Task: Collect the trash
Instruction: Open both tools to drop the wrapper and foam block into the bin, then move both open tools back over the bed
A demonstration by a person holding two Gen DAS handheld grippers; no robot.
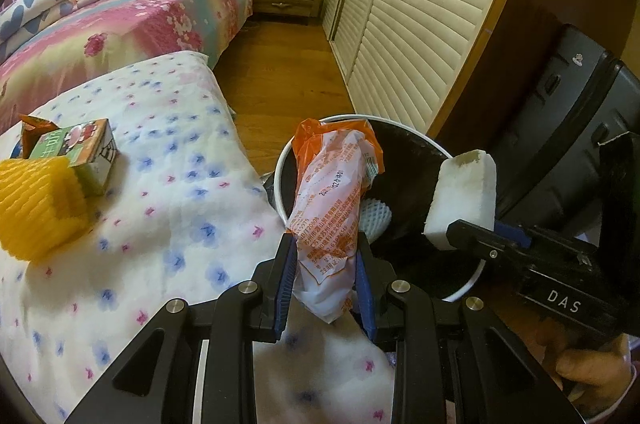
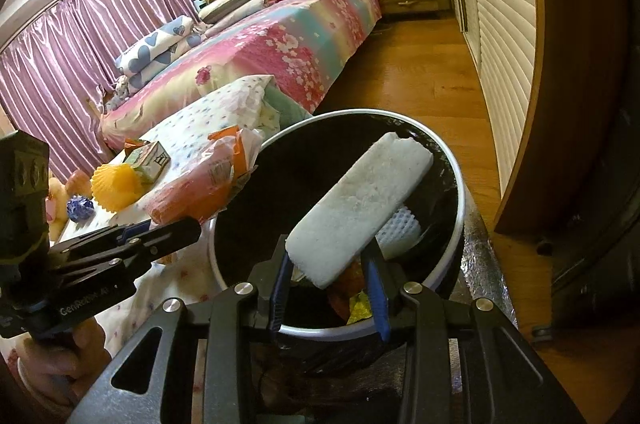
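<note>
Trash is in both tongs, over or at the bin (image 1: 280,159). In the left wrist view the left tongs (image 1: 326,264) sit at bottom centre, their blue-padded jaws pressed on the lower part of a wrapper (image 1: 332,191), white and orange with print. The wrapper stands up from the jaws toward the middle of the frame, its orange top leaning over the bin's white rim. The bin, lined in black, fills the centre right. At the right edge of the same view the right tongs (image 1: 452,238) reach in, clamped on a white foam block (image 1: 464,195) that hangs above the bin's mouth.

In the right wrist view the right tongs (image 2: 328,266) are at bottom centre and the block (image 2: 360,207) runs from between the jaws up and to the right, across the open bin (image 2: 460,191). Both jaws press on its lower end. Below it, inside the bin, lie a white foam net (image 2: 400,228) and some orange and yellow scraps (image 2: 352,296). At the left the left tongs (image 2: 192,226) hold the wrapper (image 2: 200,191) just beside the bin's left rim.

More trash lies on the flowered quilt (image 1: 160,224) at the left of the left wrist view: a yellow foam net (image 1: 36,207) touching a small green carton (image 1: 80,147). They are well apart from both tongs.
</note>
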